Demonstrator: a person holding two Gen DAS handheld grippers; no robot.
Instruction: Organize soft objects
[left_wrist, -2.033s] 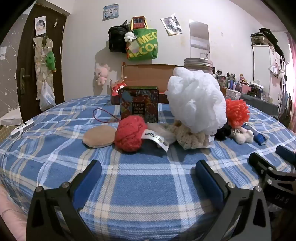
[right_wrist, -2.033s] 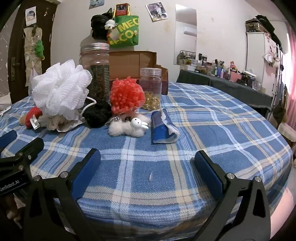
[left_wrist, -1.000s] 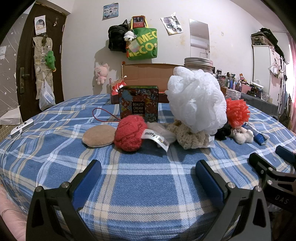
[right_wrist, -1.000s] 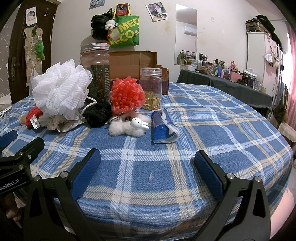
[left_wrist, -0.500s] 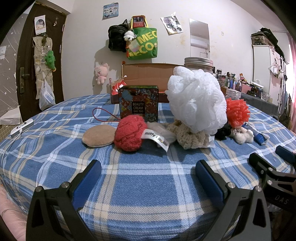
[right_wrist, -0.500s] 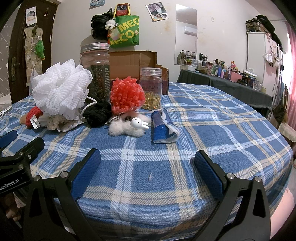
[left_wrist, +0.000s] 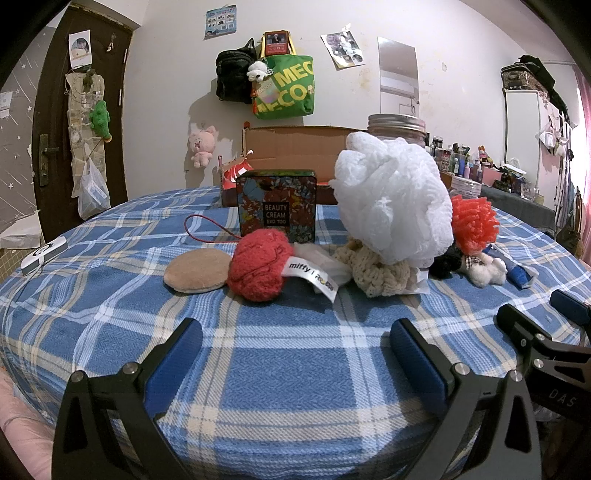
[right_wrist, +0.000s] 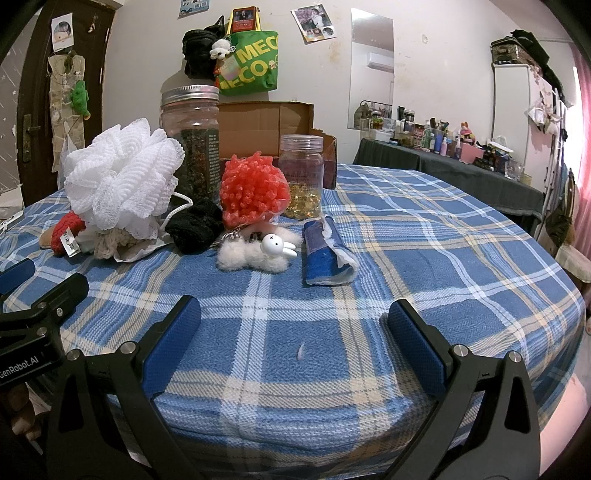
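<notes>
Both wide open, empty, low over worktop: left hand-held gripper straight behind red ball; right hand-held gripper nearer bunny, straight ahead, lying crosswise.

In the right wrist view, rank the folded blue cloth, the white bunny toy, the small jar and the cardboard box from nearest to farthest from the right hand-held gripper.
1. Folded blue cloth, just ahead, slightly right of centre.
2. White bunny toy, left of the cloth; close to it in depth, hard to separate.
3. Small jar, behind both.
4. Cardboard box, farthest, at the back.

The right hand-held gripper is open.
</notes>
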